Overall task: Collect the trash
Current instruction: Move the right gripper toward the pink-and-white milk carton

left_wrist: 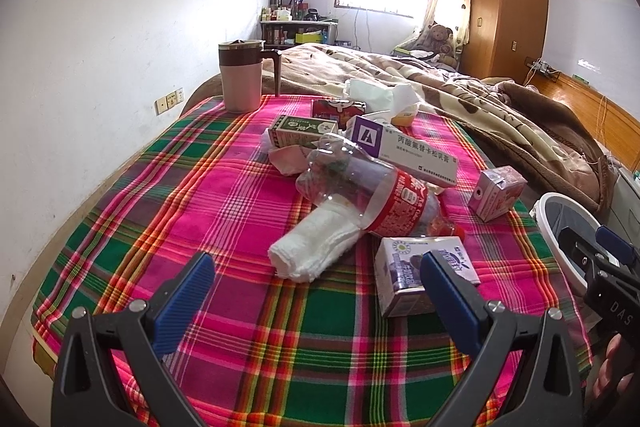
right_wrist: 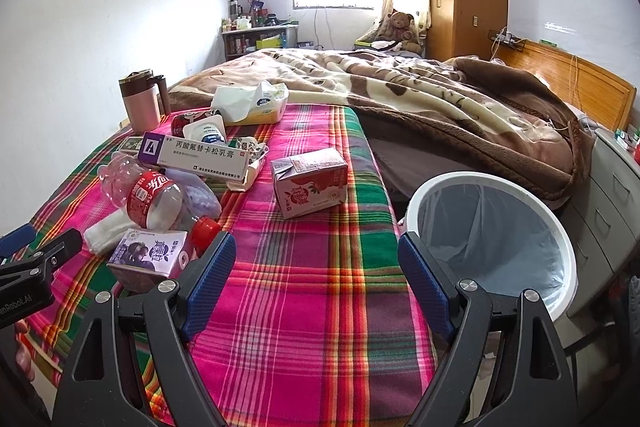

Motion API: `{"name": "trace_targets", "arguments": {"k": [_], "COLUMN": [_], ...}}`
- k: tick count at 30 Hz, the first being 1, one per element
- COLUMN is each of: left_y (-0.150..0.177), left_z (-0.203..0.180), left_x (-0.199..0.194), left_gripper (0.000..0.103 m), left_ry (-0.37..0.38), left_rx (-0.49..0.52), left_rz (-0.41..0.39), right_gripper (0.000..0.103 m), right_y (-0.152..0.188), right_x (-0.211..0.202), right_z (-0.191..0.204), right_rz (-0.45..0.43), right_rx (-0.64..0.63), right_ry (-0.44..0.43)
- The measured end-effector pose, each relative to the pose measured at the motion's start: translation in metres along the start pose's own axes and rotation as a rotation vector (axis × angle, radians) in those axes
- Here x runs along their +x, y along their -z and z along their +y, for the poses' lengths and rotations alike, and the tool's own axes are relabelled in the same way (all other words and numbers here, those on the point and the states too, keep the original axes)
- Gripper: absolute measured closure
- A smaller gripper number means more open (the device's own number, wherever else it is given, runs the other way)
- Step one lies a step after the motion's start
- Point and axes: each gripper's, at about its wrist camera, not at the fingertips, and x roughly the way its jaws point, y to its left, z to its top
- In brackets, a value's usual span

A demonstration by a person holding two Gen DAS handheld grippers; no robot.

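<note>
A heap of trash lies on the plaid sheet [left_wrist: 240,307] of the bed: a crushed plastic bottle [left_wrist: 372,195] lies over a rolled white cloth [left_wrist: 316,243], a purple carton [left_wrist: 420,275] at its five o'clock, a pink carton [right_wrist: 308,183] apart at three. The white bin [right_wrist: 560,239] stands beside the bed. Left tongs [left_wrist: 316,287] and right tongs [right_wrist: 316,259] both gape, gripping nothing.

The plaid cloth [right_wrist: 304,287] on the bed looks woven and matt. The crushed bottle [left_wrist: 372,195] is clear glossy plastic with a shiny red label, and the rolled towel [left_wrist: 316,247] under it is nubby white cloth. Both juice cartons [right_wrist: 308,183] [left_wrist: 416,275] look like smooth coated paper. The bin [right_wrist: 560,239] has a glossy white plastic rim, with probably a thin film liner.
</note>
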Motion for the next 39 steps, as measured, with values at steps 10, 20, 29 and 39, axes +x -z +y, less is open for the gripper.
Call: {"name": "trace_targets", "arguments": {"k": [10,20,29,39], "left_y": [-0.006,-0.012,-0.011,-0.012], "left_z": [0.013,0.031,0.066,0.056], "left_x": [0.013,0.038,0.076,0.094], "left_gripper": [0.000,0.000,0.000,0.000], "left_ry": [-0.009,-0.031,-0.064,0.073], "left_rx": [-0.021,-0.036,-0.097,-0.057], "left_rz": [0.016,0.065,0.150,0.213], "right_gripper": [0.018,0.018,0.018,0.018], "right_y": [-0.005,-0.015,-0.028,-0.044], "right_x": [0.012,0.031,0.078,0.111], "right_z": [0.004,0.004,0.003,0.002], "right_rz": [0.017,0.034,0.137,0.196], "right_rx": [-0.006,0.002,0.066,0.169], "right_ry": [0.003,-0.019,-0.053,-0.048]}}
